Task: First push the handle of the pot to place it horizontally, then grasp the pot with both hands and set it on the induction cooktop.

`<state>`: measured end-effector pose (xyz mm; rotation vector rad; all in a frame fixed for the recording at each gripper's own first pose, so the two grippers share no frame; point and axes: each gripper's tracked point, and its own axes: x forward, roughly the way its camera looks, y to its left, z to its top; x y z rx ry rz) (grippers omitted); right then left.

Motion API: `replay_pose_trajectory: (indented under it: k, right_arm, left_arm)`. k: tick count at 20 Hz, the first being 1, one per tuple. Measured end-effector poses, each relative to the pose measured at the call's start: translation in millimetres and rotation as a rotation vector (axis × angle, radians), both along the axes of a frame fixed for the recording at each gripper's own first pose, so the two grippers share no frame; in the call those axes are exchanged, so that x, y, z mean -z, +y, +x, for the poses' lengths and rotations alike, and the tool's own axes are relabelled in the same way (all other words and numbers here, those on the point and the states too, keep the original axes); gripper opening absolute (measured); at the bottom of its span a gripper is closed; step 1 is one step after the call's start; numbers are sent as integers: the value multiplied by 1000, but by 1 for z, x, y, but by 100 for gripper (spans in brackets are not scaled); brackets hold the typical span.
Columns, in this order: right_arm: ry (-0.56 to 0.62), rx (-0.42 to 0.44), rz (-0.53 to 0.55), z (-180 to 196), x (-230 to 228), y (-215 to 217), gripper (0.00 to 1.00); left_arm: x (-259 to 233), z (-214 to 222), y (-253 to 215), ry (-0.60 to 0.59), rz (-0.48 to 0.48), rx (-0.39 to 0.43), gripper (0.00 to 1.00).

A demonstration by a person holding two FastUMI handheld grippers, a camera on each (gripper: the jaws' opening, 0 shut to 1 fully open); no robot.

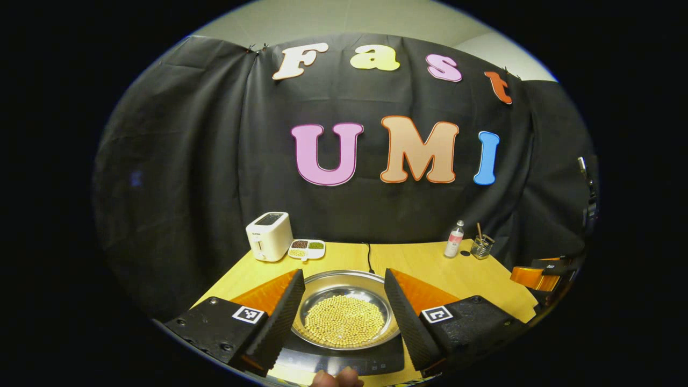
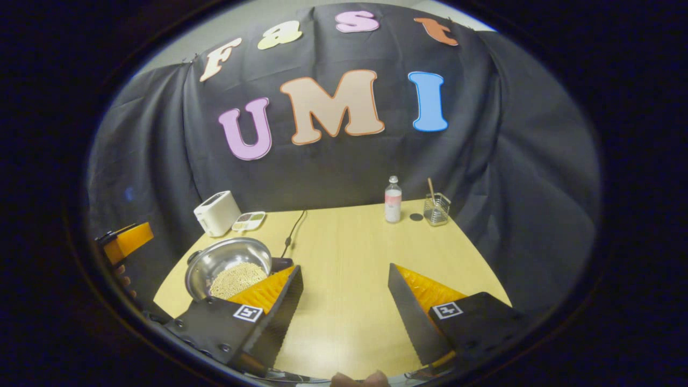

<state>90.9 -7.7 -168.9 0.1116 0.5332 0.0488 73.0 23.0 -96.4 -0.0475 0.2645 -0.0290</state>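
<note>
Your left gripper point(image 1: 344, 301) sits closest in the left gripper view, fingers spread wide with nothing between them, framing the pot point(image 1: 346, 314) from either side without touching it. At the very bottom edge a fingertip point(image 1: 337, 379) of your hand peeks in. That pot is a shiny metal bowl shape holding a layer of pale yellow beans point(image 1: 344, 321), and it rests on the dark induction cooktop point(image 1: 344, 361), whose front panel shows just below the pot's rim. Off to your right edge you can see the other gripper point(image 1: 543, 274), apart from the pot.

Over in the right gripper view, your right gripper point(image 2: 344, 306) is also spread wide and holds nothing; bare wooden table point(image 2: 349, 252) lies between its fingers. From here the pot point(image 2: 228, 266) sits to the left, partly hidden behind the left finger, with a dark stub of handle point(image 2: 282, 263) just beside its rim. Whether that handle lies flat cannot be told. A black cord point(image 2: 293, 231) runs from there toward the back wall.

Farther back stand a white toaster point(image 1: 269, 235), a small divided dish point(image 1: 307, 249) just beside it, a plastic bottle point(image 2: 393, 199) and a glass holder with sticks point(image 2: 436, 207).
</note>
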Motion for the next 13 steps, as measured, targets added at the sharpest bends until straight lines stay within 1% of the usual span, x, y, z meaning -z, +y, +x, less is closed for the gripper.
replay_pose_trajectory:
  k: [2, 3, 4, 5, 6, 8, 9, 10, 11, 13]
  right_arm:
    - [-65, 7, 8, 1, -21, -12, 93]
    - [-98, 14, -2, 0, -28, -19, 92]
    - [-125, 23, -13, -1, -36, -25, 92]
    - [-143, 29, -16, -5, -41, -28, 92]
    - [-156, 37, -13, -11, -47, -28, 92]
    - [-192, 46, -11, -25, -60, -28, 92]
    - [-233, 46, -21, -28, -69, -27, 92]
    - [-258, 43, -42, -31, -75, -27, 92]
    - [-260, 37, -68, -34, -75, -26, 92]
    - [-244, 14, -79, -42, -74, -13, 93]
  left_arm:
    - [-18, -10, -20, -53, 11, 27, 93]
    - [-24, -15, -27, -68, 25, 41, 96]
    - [-28, -19, -30, -77, 36, 45, 96]
    - [-35, -22, -33, -94, 36, 48, 94]
    - [-42, -24, -39, -115, 30, 52, 96]
    - [-57, -26, -43, -171, 30, 56, 95]
    - [-66, -28, -46, -203, 27, 68, 95]
    - [-69, -32, -50, -210, 26, 86, 96]
    - [-69, -37, -52, -207, 28, 104, 94]
    - [-73, -41, -54, -219, 27, 127, 96]
